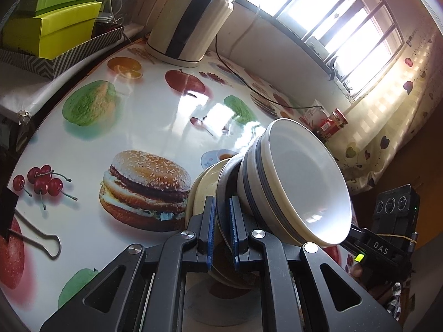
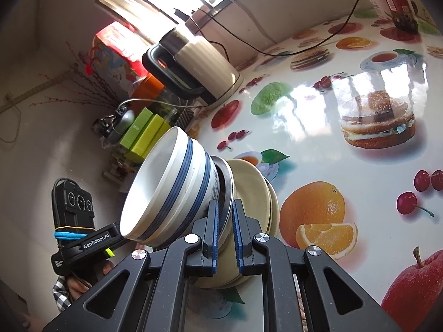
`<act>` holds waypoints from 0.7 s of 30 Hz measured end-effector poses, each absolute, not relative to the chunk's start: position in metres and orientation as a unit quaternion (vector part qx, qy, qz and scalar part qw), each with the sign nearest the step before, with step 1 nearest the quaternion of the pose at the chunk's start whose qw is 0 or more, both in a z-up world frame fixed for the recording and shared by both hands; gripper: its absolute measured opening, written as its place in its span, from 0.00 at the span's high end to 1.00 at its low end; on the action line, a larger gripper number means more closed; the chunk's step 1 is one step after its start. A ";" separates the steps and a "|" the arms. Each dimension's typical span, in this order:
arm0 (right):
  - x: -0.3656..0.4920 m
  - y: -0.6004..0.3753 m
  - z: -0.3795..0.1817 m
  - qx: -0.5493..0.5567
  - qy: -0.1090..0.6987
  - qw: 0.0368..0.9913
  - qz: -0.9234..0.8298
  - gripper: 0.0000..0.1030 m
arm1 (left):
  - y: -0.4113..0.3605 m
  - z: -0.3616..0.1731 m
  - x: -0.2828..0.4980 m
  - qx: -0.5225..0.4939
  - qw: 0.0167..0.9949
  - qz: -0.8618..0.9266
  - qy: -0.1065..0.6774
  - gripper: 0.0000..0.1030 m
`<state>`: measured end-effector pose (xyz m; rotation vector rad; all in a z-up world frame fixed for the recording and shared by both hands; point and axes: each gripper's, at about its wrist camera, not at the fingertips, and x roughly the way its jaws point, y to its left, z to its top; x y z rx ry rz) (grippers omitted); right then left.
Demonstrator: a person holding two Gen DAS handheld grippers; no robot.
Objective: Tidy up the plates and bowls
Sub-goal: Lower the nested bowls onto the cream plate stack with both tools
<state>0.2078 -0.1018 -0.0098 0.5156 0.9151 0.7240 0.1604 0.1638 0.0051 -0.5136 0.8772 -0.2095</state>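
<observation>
A stack of dishes is held between both grippers above the fruit-print table (image 1: 166, 116). It has white bowls with blue bands (image 1: 299, 182) nested on a metal plate (image 1: 224, 188) and cream plates (image 1: 203, 191). My left gripper (image 1: 222, 221) is shut on the metal plate's rim. In the right wrist view the bowls (image 2: 171, 191), the metal plate (image 2: 227, 191) and the cream plates (image 2: 254, 191) show from the opposite side. My right gripper (image 2: 225, 227) is shut on the metal plate's rim there. The stack is tilted in both views.
A cream electric kettle (image 1: 191, 25) with a black cord stands at the table's back. Green boxes (image 1: 52, 25) sit in a patterned tray at the left. A red jar (image 1: 336, 121) stands by the window. A binder clip (image 1: 41, 238) lies near the front left.
</observation>
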 end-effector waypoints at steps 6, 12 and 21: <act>0.208 -0.102 -0.009 0.233 0.426 0.807 0.336 0.88 | 0.161 0.006 0.160 -0.235 0.874 -0.092 0.416 0.90; 0.207 -0.102 -0.008 0.222 0.424 0.812 0.335 0.88 | 0.158 0.007 0.158 -0.219 0.880 -0.084 0.412 0.90; 0.207 -0.101 -0.008 0.220 0.424 0.813 0.334 0.88 | 0.158 0.007 0.158 -0.215 0.882 -0.083 0.412 0.90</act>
